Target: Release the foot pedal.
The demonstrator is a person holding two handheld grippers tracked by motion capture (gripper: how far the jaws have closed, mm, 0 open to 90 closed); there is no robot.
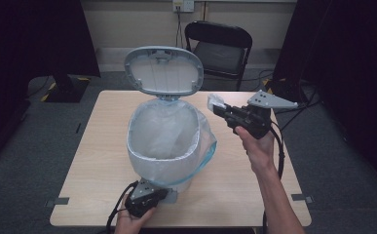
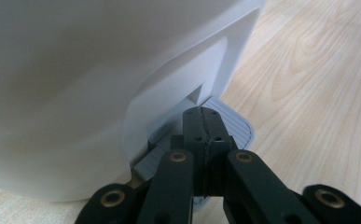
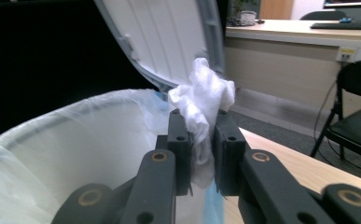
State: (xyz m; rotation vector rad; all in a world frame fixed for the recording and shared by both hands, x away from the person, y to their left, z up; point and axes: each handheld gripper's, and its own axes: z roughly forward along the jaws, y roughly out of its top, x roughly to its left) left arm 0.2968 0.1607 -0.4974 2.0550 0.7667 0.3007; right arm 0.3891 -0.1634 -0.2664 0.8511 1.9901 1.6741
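Right gripper (image 1: 216, 108): jaws clamped on a crumpled white tissue (image 3: 202, 105), held above the table (image 1: 103, 161) just off the bin (image 1: 162, 146) rim at 3 o'clock. Left gripper (image 2: 203, 122): jaws fully closed, tips resting on the grey pedal (image 2: 236, 125) at the bin's 6 o'clock. Bin: clear liner (image 1: 203, 151) draped over rim, lid (image 1: 163, 70) standing open at 12 o'clock; bare tabletop at 3 and 9 o'clock.
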